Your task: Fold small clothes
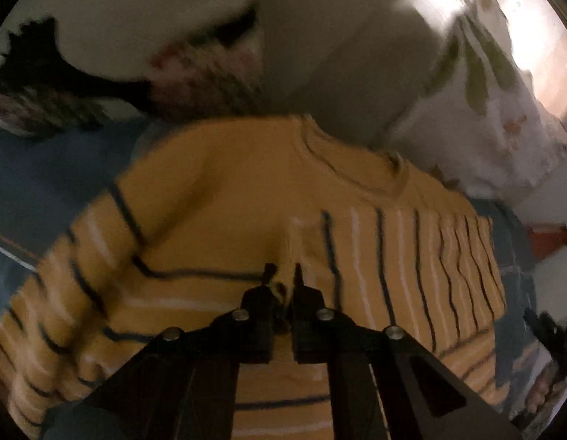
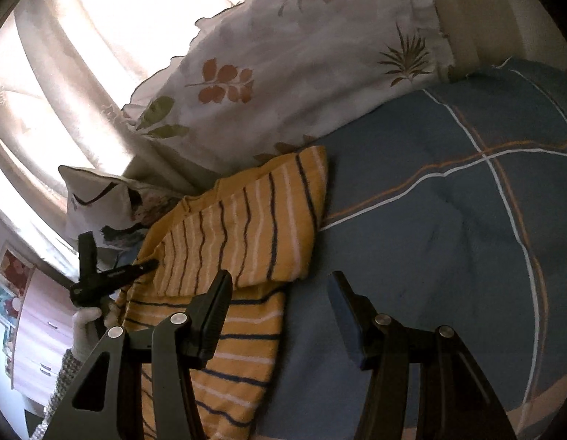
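Note:
A small yellow sweater with navy and white stripes lies on a blue bedspread. One sleeve is folded across the body. My left gripper is shut on a pinch of the sweater's fabric near the folded sleeve. It also shows in the right wrist view at the sweater's left edge, held by a gloved hand. My right gripper is open and empty, just above the sweater's right edge and the bedspread.
A white leaf-print pillow lies behind the sweater. Another pale pillow and a dark patterned cloth are at the back left. A bright curtained window and a pink dresser stand beyond the bed.

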Demonstrator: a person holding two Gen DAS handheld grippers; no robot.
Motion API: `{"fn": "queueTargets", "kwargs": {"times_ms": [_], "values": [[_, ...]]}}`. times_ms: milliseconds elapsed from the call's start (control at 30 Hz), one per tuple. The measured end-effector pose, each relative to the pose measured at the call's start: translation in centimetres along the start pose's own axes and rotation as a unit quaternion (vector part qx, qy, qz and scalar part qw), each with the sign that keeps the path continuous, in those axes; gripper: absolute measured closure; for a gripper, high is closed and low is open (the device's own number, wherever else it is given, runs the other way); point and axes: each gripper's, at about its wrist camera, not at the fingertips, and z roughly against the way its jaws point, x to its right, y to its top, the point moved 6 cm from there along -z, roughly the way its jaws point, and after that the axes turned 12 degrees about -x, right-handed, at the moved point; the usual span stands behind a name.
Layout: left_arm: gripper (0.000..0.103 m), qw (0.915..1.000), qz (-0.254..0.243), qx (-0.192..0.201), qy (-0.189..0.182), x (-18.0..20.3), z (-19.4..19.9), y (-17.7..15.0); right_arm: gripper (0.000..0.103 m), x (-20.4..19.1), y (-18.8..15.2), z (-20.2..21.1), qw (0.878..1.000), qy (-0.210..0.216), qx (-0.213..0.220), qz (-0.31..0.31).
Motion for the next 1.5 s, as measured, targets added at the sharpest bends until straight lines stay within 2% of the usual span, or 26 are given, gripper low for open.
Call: {"fn": "queueTargets", "kwargs": {"times_ms": [67,200,333,400,467,600,700,800,867,967,1000,1100,1200,1267,1367,1500], "values": [[0.097,0.9995,0.023,0.019,-0.008,-1.1,0.8,0.8,0.044,0.4,0.3,-0.4,1.0,-0.001,-0.004,-0.001],[0.097,0.9977,0.044,0.018,0.049,-2.5,0.1,1.4,0.044,0.6,0.7,-1.4,1.0,-0.006,-0.015,0.002],[0.096,0.994,0.079,0.023,0.072,-4.3,-0.5,1.7,0.044,0.0,0.9,-2.0,1.0,-0.006,-0.024,0.011],[0.091,0.9919,0.093,0.019,0.085,-4.7,-1.1,1.7,0.044,-0.3,0.8,-2.3,0.999,-0.009,-0.031,0.019],[0.091,0.9924,0.096,0.02,0.074,-4.8,-0.9,1.4,0.044,-0.6,0.5,-2.7,0.999,-0.01,-0.037,0.023],[0.081,0.9957,0.084,0.007,0.037,-4.3,0.7,-0.3,0.043,-0.5,-0.6,-2.6,0.999,-0.01,-0.041,0.022],[0.072,0.9969,0.078,0.013,0.003,-3.9,3.6,-2.9,0.042,-0.4,-1.9,-2.0,0.999,-0.001,-0.044,0.014],[0.065,0.9969,0.073,0.021,-0.02,-3.6,6.6,-6.9,0.041,-0.6,-3.9,-1.3,0.999,0.002,-0.049,0.013],[0.06,0.9965,0.072,0.028,-0.03,-4.1,8.6,-10.2,0.041,-0.7,-5.6,-1.1,0.998,0.007,-0.059,0.014],[0.059,0.996,0.079,0.034,-0.025,-5.8,10.9,-15.8,0.041,-1.1,-8.7,-1.1,0.997,0.02,-0.079,0.01],[0.059,0.9958,0.084,0.031,-0.022,-5.9,10.7,-16.1,0.041,-1.3,-9.8,-1.1,0.996,0.028,-0.085,0.008],[0.059,0.994,0.104,0.029,-0.016,-8.1,11.6,-21.2,0.041,-2.4,-12.3,-0.9,0.995,0.043,-0.092,0.013],[0.059,0.9922,0.122,0.022,-0.017,-8.9,11.0,-24.4,0.041,-3.6,-14.2,-0.7,0.993,0.055,-0.102,0.021],[0.059,0.9905,0.132,0.015,-0.037,-9.2,10.5,-26.3,0.04,-4.4,-15.6,-0.8,0.992,0.064,-0.109,0.027],[0.056,0.989,0.131,0.028,-0.063,-8.3,10.9,-27.8,0.04,-5.7,-17.7,-0.8,0.989,0.077,-0.121,0.04],[0.044,0.9867,0.12,0.029,-0.106,-6.6,10.9,-29.4,0.04,-7.1,-20.6,-0.6,0.987,0.087,-0.125,0.056]]}}
